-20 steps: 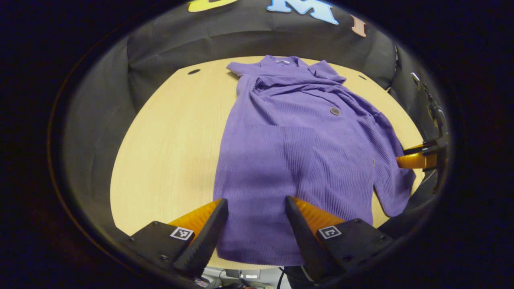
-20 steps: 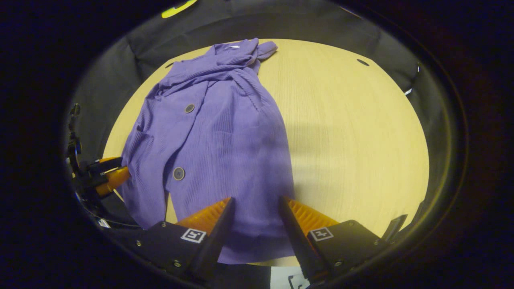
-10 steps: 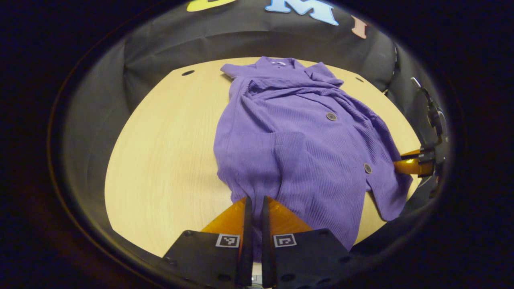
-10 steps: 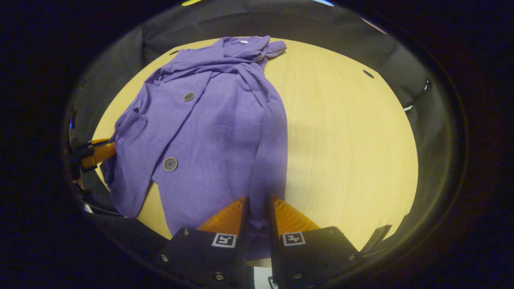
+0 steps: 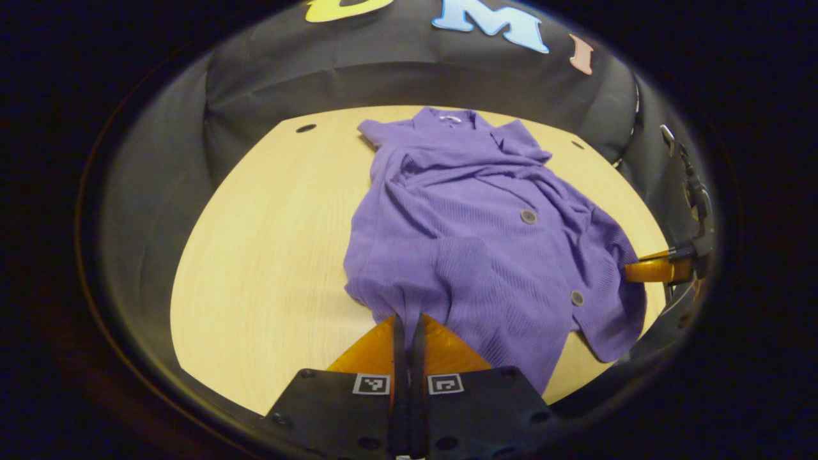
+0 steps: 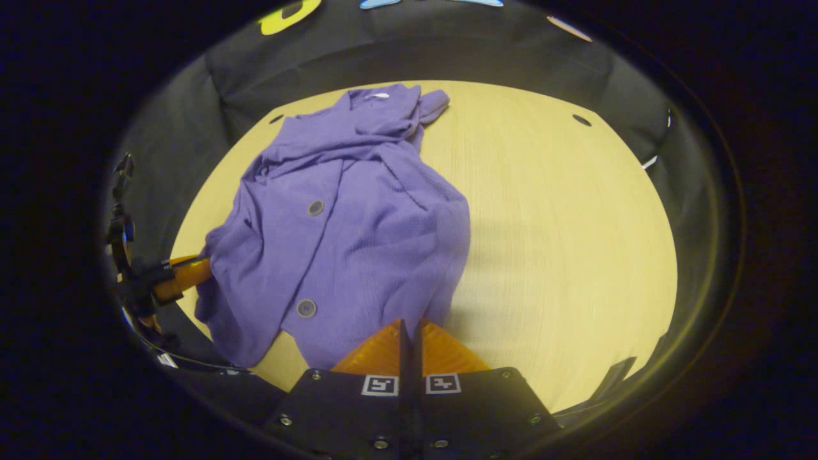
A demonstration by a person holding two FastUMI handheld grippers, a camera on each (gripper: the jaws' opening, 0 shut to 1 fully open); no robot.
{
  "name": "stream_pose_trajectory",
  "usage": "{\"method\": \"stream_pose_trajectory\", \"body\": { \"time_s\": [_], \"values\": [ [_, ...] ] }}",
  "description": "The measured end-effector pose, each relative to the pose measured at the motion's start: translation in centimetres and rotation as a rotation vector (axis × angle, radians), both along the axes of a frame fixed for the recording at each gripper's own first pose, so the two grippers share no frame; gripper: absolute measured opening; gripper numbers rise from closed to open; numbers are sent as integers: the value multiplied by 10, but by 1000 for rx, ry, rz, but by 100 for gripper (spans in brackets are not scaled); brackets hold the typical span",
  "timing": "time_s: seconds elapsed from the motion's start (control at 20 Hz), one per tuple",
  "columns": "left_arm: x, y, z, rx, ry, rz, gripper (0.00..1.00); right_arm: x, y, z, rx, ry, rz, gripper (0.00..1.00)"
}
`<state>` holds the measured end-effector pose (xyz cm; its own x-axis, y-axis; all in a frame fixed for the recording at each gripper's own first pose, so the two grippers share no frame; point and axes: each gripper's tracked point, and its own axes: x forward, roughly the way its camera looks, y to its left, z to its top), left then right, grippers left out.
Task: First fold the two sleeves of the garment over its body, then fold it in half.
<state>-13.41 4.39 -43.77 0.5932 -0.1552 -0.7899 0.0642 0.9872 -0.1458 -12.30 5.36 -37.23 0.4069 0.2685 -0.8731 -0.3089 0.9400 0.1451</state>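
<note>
On the counter, running lengthwise away from both grippers: one purple cardigan, collar at the far edge by the booth wall, hem at the near edge.

Position: long axis of the cardigan lies straight ahead of each gripper. Near end bunched and raised off the counter; far end flat.

Left gripper: clenched on the hem at the near left corner of the cardigan, cloth pinched between both fingers. In the right gripper view it shows at the left edge, against the cloth's side.

Right gripper: clenched on the hem at the near right corner, cloth drawn up into the fingers. In the left gripper view it shows at the right edge.

Nearness: each gripper holds its own corner; neither is nearer the collar.

Judgement: sleeves appear already laid over the body; the half-fold is in hand, and the coming move carries the hem forward along the long axis toward the collar.

Material: ribbed knit, soft, limp, creasing in loose folds. Round dark buttons on the front. Counter: pale wood grain, smooth, rounded outline.
</note>
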Motion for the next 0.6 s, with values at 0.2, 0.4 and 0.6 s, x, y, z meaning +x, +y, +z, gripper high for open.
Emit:
{"method": "stream_pose_trajectory", "body": {
  "time_s": [0.2,0.4,0.6],
  "values": [
    [38,3,32,-44,-62,25,7,40,19,36,68,-80,3,1],
    [81,-2,56,-65,-114,14,7,79,36,64,110,-146,26,1],
    [125,-5,74,-85,-157,12,7,123,54,77,139,-196,46,1]
  ]
}}
